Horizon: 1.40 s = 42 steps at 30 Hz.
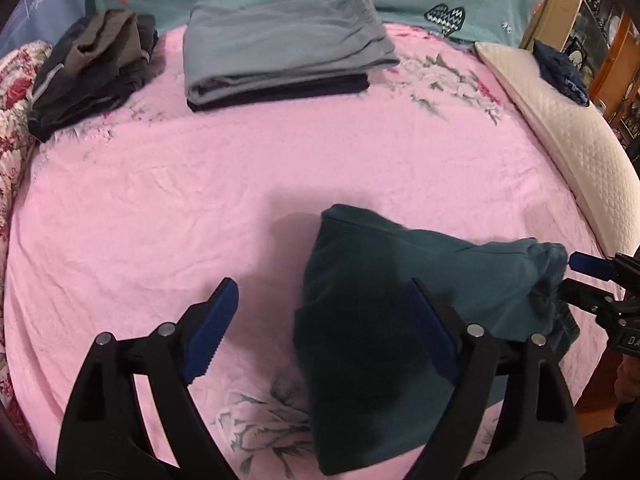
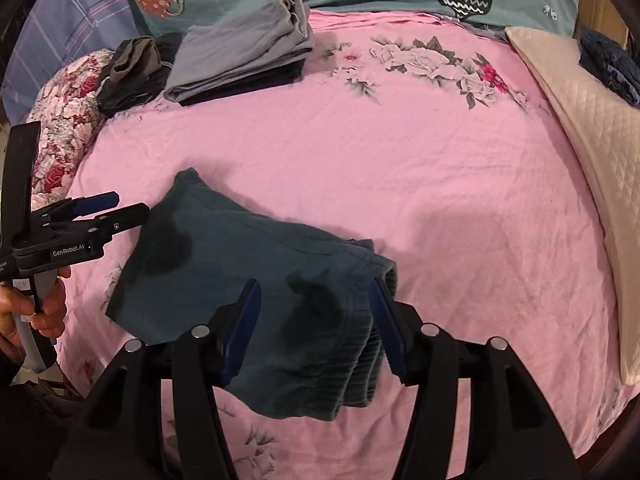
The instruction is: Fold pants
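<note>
Pink bed sheet (image 2: pixel 400 168) under me carries the teal pants (image 2: pixel 256 292), already folded into a compact bundle near my edge. Left tool (image 1: pixel 320 332) and right tool (image 2: pixel 316 328) both gape wide, holding nothing; I judge only stacking remains.

folded teal pants (image 1: pixel 400 320), pink bedsheet (image 1: pixel 200 200), jaws apart

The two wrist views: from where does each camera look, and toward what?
Left wrist: on the left gripper, facing up the pink sheet; open jaws beside the teal pants.
Right wrist: on the right gripper, open jaws astride the waistband; a hand shows.
Both share the pants and grey folded stack.
</note>
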Available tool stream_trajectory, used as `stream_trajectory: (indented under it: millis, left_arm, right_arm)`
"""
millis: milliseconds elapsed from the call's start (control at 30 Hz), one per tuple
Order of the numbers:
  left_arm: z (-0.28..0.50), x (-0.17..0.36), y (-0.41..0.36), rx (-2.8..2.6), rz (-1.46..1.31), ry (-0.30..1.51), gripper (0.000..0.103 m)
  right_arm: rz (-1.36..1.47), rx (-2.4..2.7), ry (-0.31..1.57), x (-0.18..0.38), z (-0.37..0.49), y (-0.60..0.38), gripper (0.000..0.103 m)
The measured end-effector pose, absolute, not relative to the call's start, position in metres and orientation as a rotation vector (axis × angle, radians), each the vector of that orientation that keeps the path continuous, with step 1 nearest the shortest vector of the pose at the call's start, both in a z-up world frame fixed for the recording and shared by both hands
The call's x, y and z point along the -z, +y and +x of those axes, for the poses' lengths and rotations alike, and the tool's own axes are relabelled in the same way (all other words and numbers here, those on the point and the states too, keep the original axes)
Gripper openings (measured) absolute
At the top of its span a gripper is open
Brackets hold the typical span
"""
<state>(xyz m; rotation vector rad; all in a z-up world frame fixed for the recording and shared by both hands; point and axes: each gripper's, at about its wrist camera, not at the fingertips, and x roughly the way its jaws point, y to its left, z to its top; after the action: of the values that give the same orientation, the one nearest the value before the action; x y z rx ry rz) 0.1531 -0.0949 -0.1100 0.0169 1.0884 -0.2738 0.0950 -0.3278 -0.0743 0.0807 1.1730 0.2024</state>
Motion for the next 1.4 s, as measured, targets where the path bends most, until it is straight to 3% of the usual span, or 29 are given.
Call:
stream_trajectory:
  millis: [567, 900, 1400]
  left_arm:
    - [0.161, 0.138, -0.106, 0.366, 0.01, 1.174, 0.089]
    - [0.162, 0.148, -0.122, 0.514, 0.086, 1.219, 0.089]
    - [0.183, 0.154, -0.11, 0.518, -0.034, 1.277, 0.089]
  right_arm:
    - [0.058, -0.151, 1.209, 0.08, 0.107, -0.333, 0.057]
    - [0.209, -0.262, 1.273, 0.108, 0.103, -0.366, 0.057]
    - [0.246, -0.483, 1.298, 0.133, 0.136, -0.374, 0.058]
